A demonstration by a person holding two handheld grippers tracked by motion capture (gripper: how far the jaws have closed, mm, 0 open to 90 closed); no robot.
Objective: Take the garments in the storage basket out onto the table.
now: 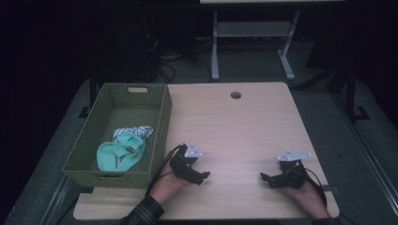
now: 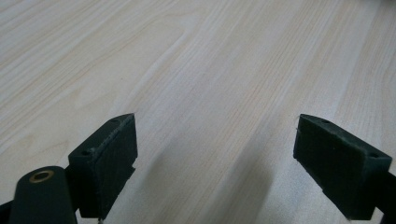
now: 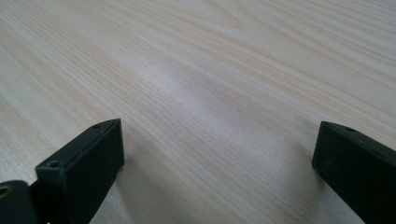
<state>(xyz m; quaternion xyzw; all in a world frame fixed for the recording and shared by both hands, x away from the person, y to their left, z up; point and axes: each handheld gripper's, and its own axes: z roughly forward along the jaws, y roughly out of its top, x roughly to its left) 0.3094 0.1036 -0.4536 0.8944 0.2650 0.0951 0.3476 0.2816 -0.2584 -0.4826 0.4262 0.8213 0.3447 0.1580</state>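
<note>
Here both grippers gape over unmarked table

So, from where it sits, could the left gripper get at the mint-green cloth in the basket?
Probably yes. The left gripper rests open on the table just right of the green basket, and the mint-green cloth lies uncovered in the near end. Only the basket's wall stands between, so it would have to lift over it.

We see our left gripper and right gripper resting low on the pale wooden surface, well apart. At frame left, a green woven basket holds mint-green and striped cloths.
</note>
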